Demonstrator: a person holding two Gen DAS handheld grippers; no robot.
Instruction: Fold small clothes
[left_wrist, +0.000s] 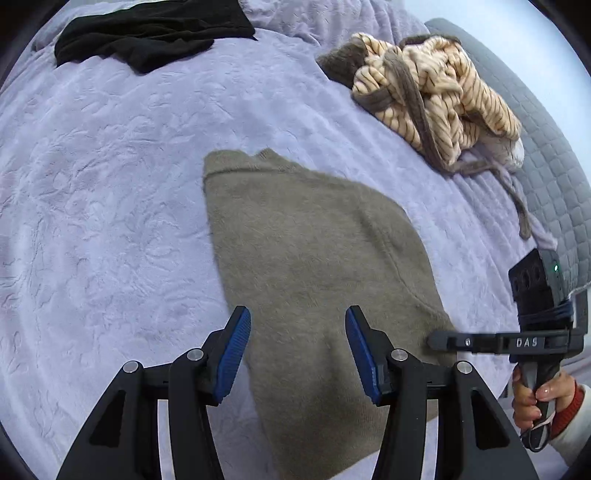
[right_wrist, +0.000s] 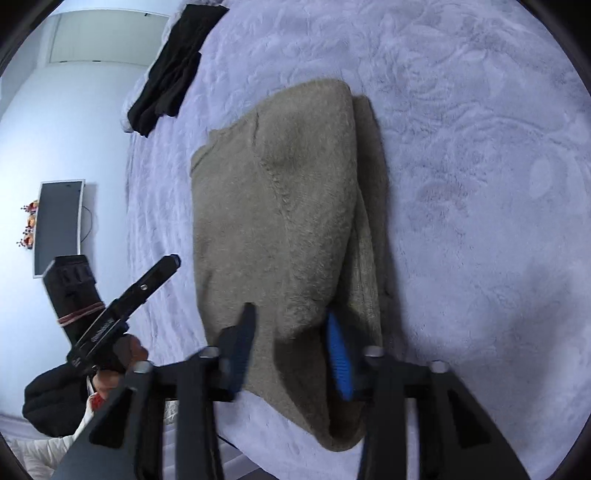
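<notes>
An olive-grey fleece garment (left_wrist: 306, 251) lies partly folded on the lavender blanket (left_wrist: 110, 184), one layer doubled over another (right_wrist: 295, 192). My left gripper (left_wrist: 298, 332) hovers over its near part, jaws open, blue pads apart with nothing pinched. My right gripper (right_wrist: 291, 332) is blurred at the garment's near edge. Its jaws stand apart with the raised upper fold between them, and I see no pad pressing on it. From the left wrist view the right gripper (left_wrist: 432, 340) is side-on, its tip at the garment's right edge, held by a hand (left_wrist: 535, 398).
A black garment (left_wrist: 147, 37) lies at the far end of the bed. A crumpled beige striped garment (left_wrist: 436, 99) sits by the grey quilted cover (left_wrist: 546, 177). A dark screen (right_wrist: 59, 225) hangs on the wall past the bed's edge.
</notes>
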